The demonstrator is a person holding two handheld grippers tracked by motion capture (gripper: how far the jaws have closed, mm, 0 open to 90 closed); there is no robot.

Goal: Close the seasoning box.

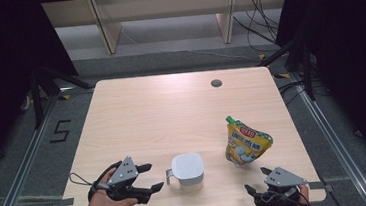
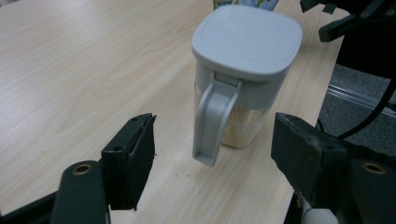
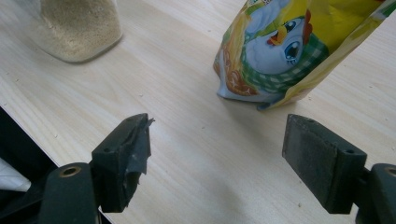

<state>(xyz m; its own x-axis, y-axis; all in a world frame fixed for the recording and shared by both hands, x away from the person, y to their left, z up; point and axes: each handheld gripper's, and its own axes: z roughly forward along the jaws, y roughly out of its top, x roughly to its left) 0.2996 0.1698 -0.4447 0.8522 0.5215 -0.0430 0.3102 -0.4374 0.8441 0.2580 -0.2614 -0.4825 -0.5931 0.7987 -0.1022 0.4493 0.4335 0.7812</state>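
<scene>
Jug (image 1: 187,169) with grey lid stands at the table's (image 1: 161,110) lower centre — left gripper (image 1: 147,178) beside its handle, jaws spread; right gripper (image 1: 258,179), jaws spread, below the yellow pouch (image 1: 245,142).

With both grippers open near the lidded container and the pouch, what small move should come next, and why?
Probably ease the left gripper forward around the container's handle: its jaws stand open, the handle faces them, nothing is held. The right gripper waits open before the pouch.

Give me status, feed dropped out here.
Left gripper open, facing jug handle. Right gripper open, short of pouch. Nothing between.
</scene>
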